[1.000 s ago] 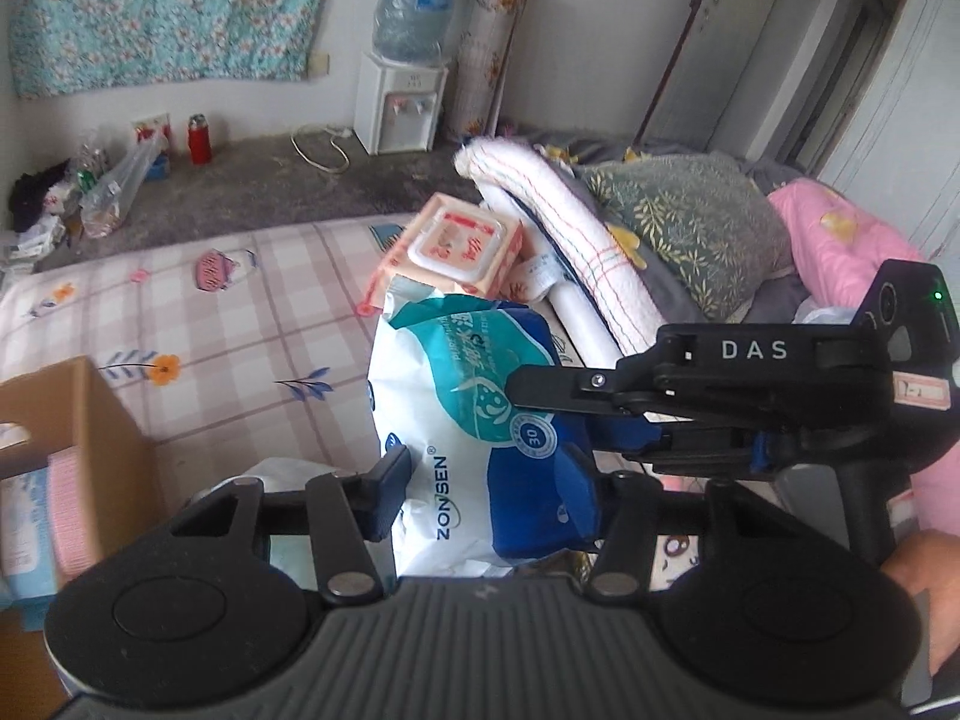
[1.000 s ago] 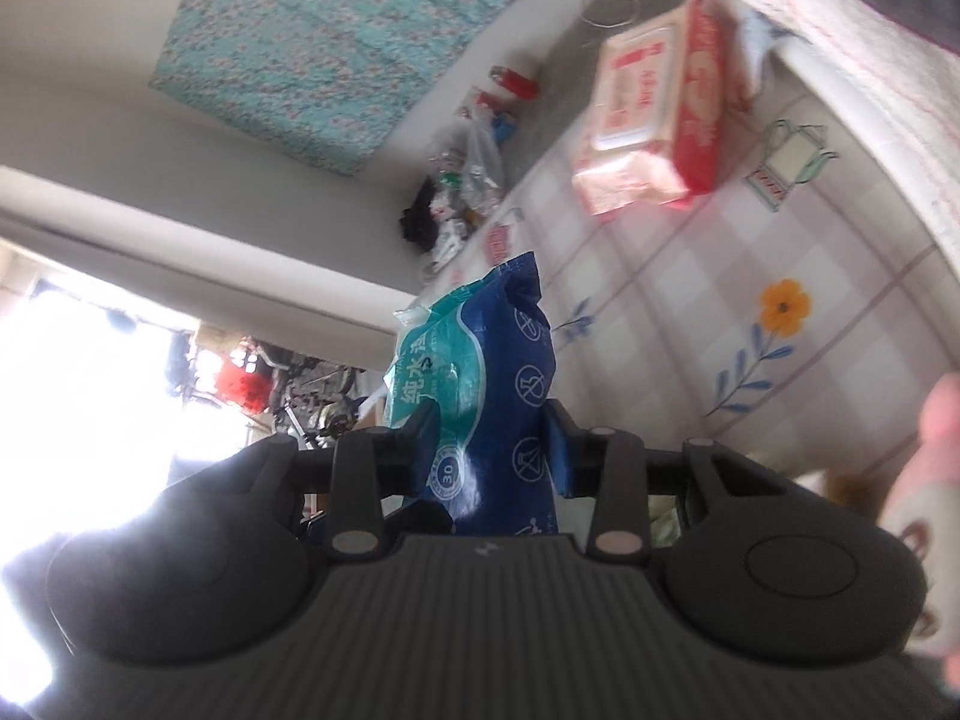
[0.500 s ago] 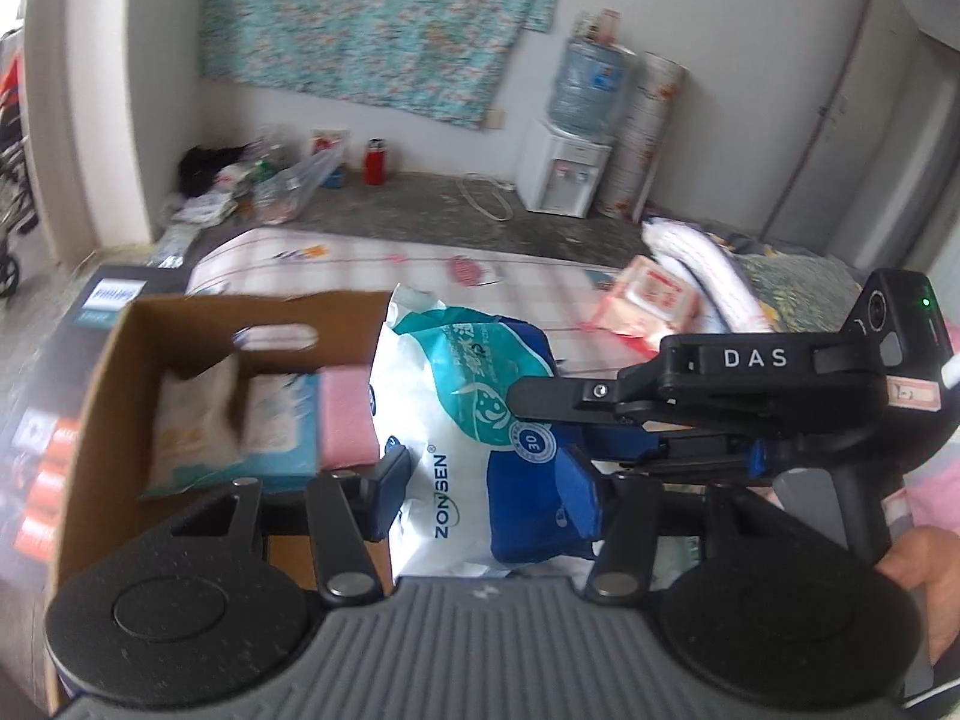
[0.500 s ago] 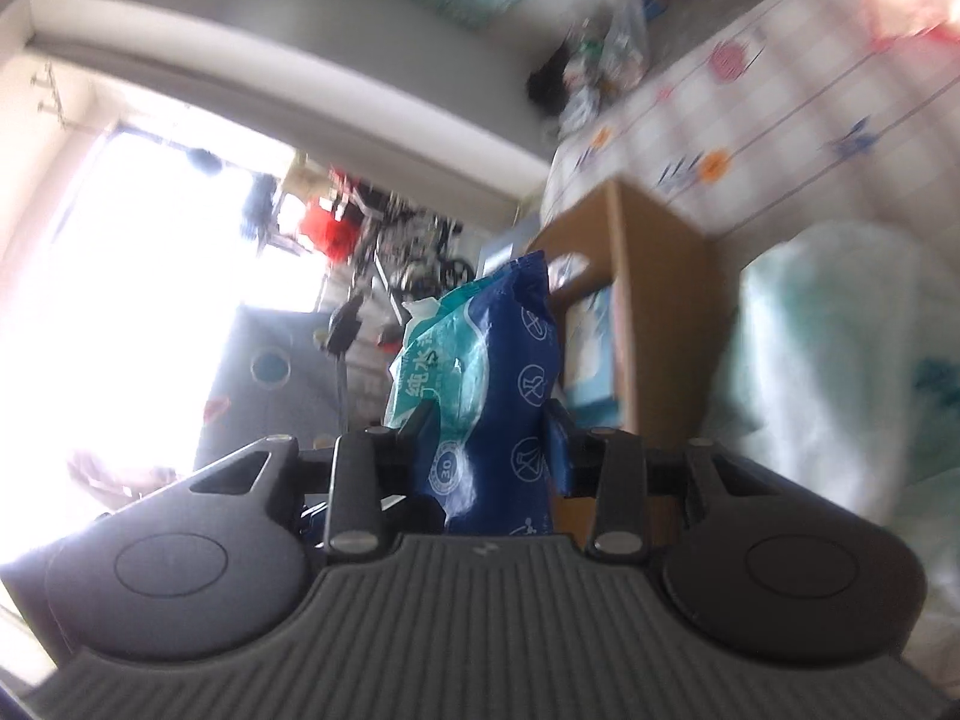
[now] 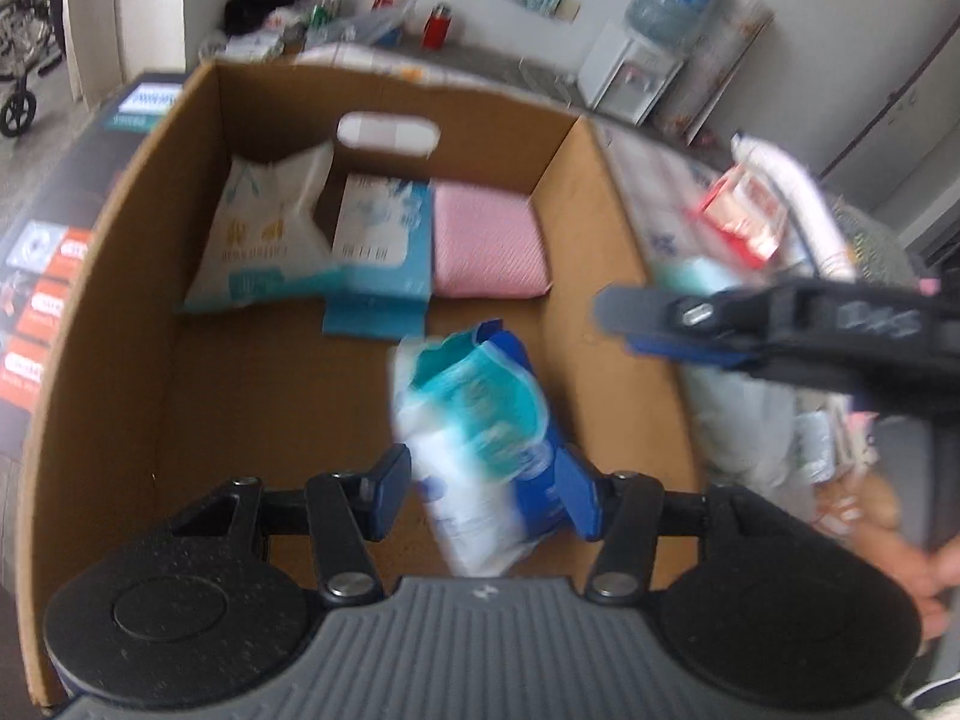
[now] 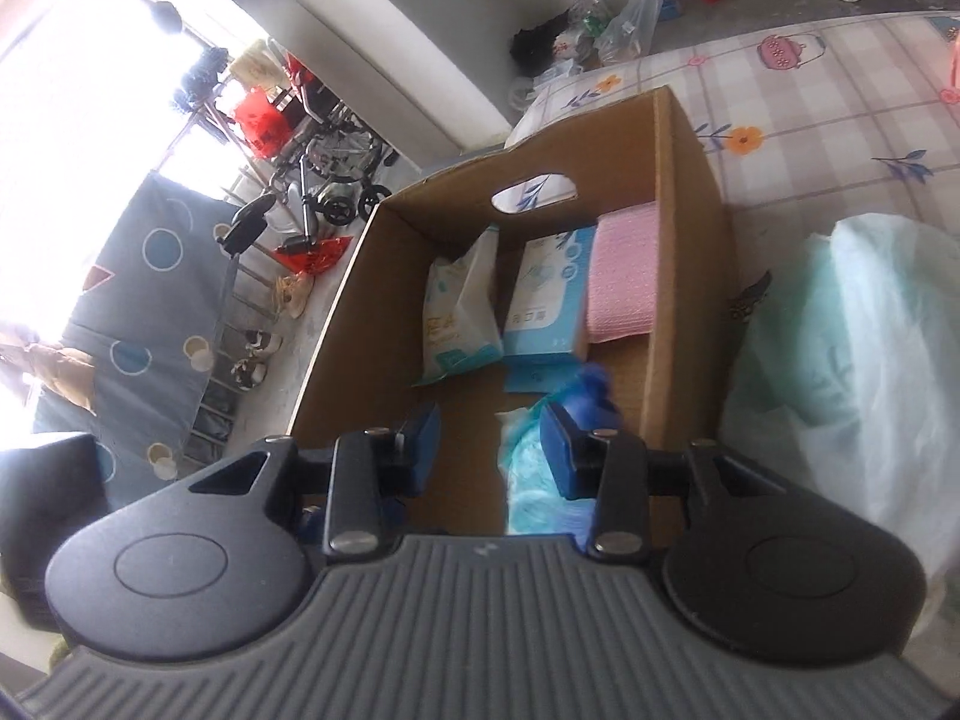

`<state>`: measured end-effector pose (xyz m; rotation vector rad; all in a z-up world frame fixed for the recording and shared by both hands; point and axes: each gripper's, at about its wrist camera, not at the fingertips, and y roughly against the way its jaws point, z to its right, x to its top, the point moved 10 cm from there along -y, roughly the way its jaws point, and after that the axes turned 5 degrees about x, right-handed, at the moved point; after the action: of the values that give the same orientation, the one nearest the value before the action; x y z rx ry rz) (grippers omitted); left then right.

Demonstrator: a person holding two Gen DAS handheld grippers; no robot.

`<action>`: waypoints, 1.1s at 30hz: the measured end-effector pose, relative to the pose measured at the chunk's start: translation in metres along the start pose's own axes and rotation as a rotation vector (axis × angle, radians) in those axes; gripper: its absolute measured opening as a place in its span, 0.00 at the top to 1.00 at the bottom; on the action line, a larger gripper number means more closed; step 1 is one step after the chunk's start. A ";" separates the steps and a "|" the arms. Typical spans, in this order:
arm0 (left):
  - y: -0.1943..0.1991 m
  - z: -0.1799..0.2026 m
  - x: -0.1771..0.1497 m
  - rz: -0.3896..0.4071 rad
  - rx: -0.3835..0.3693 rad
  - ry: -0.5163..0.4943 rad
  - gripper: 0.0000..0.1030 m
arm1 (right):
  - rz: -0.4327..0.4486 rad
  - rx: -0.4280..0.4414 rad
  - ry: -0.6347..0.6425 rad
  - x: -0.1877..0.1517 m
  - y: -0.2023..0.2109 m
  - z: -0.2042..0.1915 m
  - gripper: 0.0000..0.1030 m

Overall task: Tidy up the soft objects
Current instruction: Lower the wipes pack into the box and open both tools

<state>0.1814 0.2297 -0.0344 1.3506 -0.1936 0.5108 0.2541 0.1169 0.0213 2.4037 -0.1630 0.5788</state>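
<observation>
Being lowered into the brown cardboard box [image 5: 108, 276], the blue-and-white tissue pack [image 5: 480, 450] is clamped by the half-open left gripper [image 5: 486, 483]; the right gripper [image 6: 489, 450], at three o'clock, is parted and empty. Release is needed next.

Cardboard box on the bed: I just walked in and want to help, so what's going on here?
A person is packing soft packs into the cardboard box. The left gripper holds a blue-and-white wipes pack over the box's bare near half. The right gripper hangs beside it, pads apart, gripping nothing. A white pouch, a light-blue pack and a pink pack line the far wall. A red-and-white pack lies outside the box.
</observation>
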 end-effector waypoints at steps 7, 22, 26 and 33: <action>-0.025 -0.013 0.002 -0.066 -0.019 0.088 0.40 | 0.071 0.014 -0.041 0.007 0.036 0.031 0.64; -0.082 0.013 -0.001 -0.195 0.038 0.056 0.59 | 0.171 0.083 -0.178 -0.006 0.094 0.080 0.64; -0.085 0.015 0.007 -0.180 0.057 0.065 0.59 | 0.184 0.076 -0.199 -0.008 0.101 0.091 0.64; -0.084 0.017 0.010 -0.170 0.070 0.068 0.41 | 0.208 0.067 -0.264 -0.019 0.115 0.115 0.60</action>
<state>0.2311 0.2053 -0.1002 1.4016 -0.0046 0.4233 0.2493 -0.0455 -0.0013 2.5393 -0.5192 0.3596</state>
